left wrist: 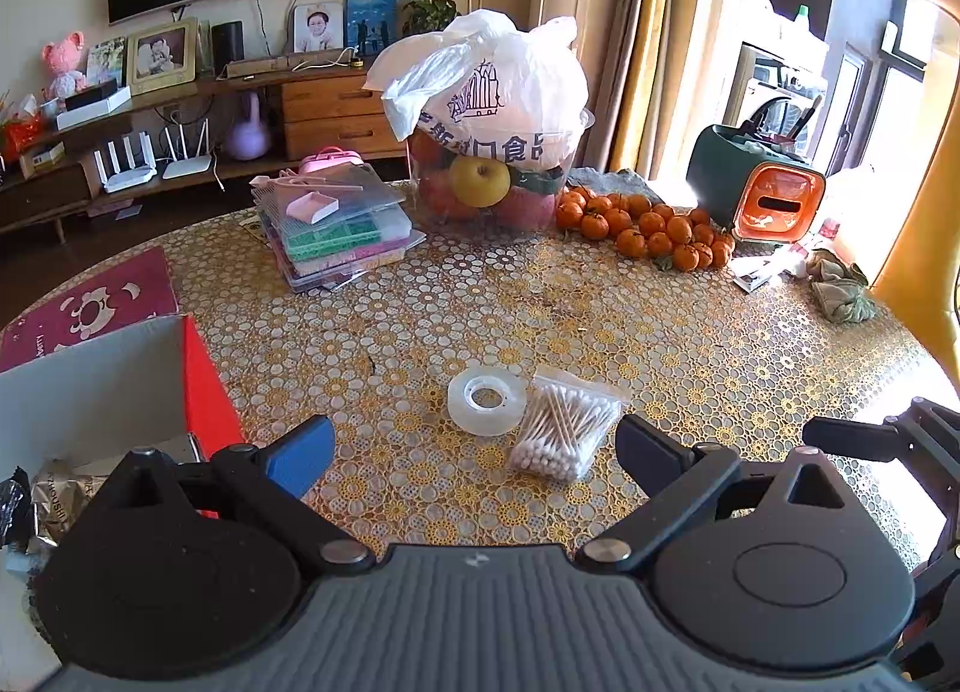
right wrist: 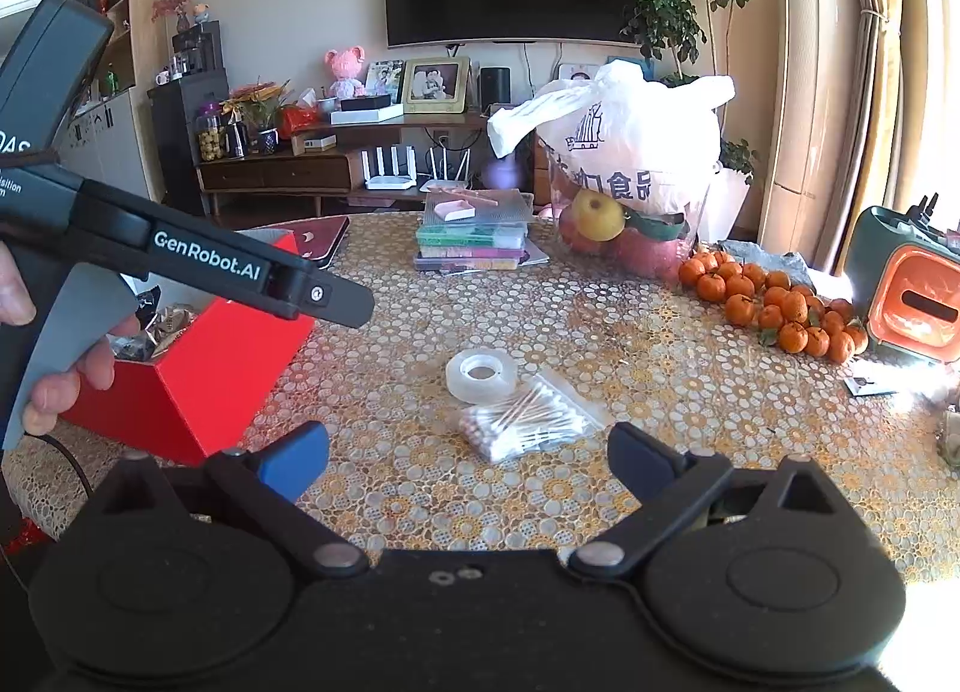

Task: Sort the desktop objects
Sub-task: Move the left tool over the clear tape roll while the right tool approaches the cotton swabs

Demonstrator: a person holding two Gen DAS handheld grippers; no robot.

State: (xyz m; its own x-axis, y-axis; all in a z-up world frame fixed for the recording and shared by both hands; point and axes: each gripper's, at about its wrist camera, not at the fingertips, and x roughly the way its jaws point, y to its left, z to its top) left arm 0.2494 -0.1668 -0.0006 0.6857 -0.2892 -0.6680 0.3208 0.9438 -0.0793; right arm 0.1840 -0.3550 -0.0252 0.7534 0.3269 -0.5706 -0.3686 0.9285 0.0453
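Left gripper (left wrist: 474,452): jaws spread wide, nothing between them, low centre of frame. Just beyond it, a tape roll (left wrist: 487,399) touches a bag of cotton swabs (left wrist: 567,434) on the patterned tablecloth (left wrist: 690,344). Red box (left wrist: 204,392) at lower left, wrappers inside. Right gripper (right wrist: 468,461): also wide open, empty, above the same swabs. Tangerines (left wrist: 648,227) at right, well apart.
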